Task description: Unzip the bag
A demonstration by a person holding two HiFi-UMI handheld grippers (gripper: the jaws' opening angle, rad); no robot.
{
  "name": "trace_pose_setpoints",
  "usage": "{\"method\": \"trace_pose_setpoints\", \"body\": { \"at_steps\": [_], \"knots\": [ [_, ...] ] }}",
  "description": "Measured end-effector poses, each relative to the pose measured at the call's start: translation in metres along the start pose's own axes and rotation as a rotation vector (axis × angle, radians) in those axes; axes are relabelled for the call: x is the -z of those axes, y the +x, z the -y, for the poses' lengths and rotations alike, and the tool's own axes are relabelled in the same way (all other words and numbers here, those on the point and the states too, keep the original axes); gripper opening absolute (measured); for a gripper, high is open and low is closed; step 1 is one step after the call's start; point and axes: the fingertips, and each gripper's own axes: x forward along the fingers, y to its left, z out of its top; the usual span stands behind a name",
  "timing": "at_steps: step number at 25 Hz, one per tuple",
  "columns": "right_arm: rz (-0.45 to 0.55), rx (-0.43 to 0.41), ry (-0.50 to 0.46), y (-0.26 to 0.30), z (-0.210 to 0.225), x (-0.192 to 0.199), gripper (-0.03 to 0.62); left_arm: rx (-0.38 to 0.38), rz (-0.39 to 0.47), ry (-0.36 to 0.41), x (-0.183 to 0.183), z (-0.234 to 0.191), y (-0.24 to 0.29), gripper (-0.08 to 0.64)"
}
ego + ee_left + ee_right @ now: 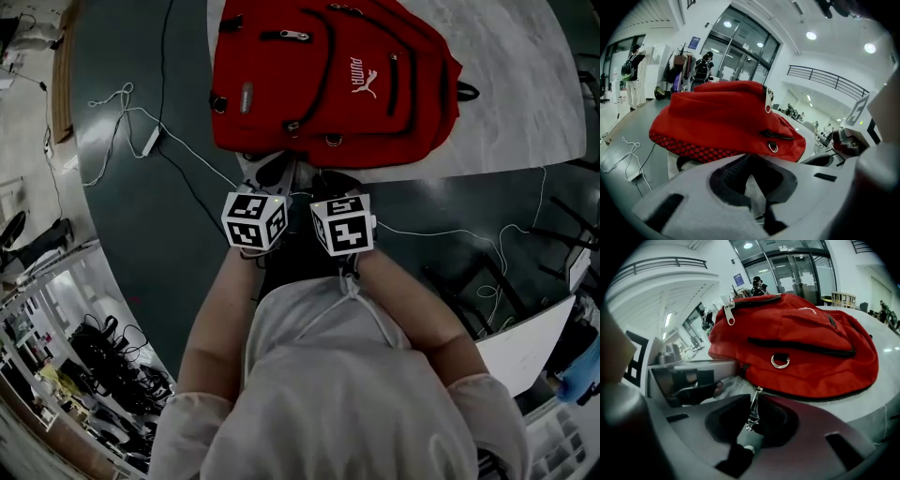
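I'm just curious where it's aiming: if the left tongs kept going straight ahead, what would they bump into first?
The red backpack, most likely: its near edge lies right ahead of the left tongs, which already seem to pinch some pale fabric. How close it is I can't judge.

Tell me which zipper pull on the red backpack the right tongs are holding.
The lowest zipper pull, on the backpack's bottom seam; the others hang free higher up.

The bag point(272, 70) is showing bright red, with black zips point(325, 70) and a white logo point(364, 78). The table point(534, 84) is looking pale grey and marbled.
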Motion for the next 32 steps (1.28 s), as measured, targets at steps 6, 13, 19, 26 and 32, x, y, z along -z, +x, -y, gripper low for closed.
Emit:
{"method": "trace_pose_setpoints", "body": {
  "at_steps": [6, 13, 19, 26, 32],
  "knots": [
    [-0.021, 0.043, -0.019, 0.006, 0.004, 0.0, 0.031, 0.019, -0.105, -0.034, 0.006, -0.003, 0.011, 0.026],
    [-0.02, 0.027, -0.183, 0.004, 0.003, -0.005, 0.029, -0.037, -0.193, 0.002, 0.011, -0.008, 0.02, 0.026],
    [-0.051, 0.036, -0.273, 0.001, 0.012, -0.003, 0.028, -0.04, -0.184, 0.062, 0.012, -0.007, 0.022, 0.025],
    [-0.061, 0.056, -0.333, -0.008, 0.021, 0.002, 0.028, -0.02, -0.207, 0.055, 0.013, -0.008, 0.021, 0.021],
    [-0.059, 0.09, -0.333, -0.018, 0.04, 0.008, 0.028, -0.06, -0.185, 0.107, 0.013, -0.009, 0.022, 0.02]
  ]
}}
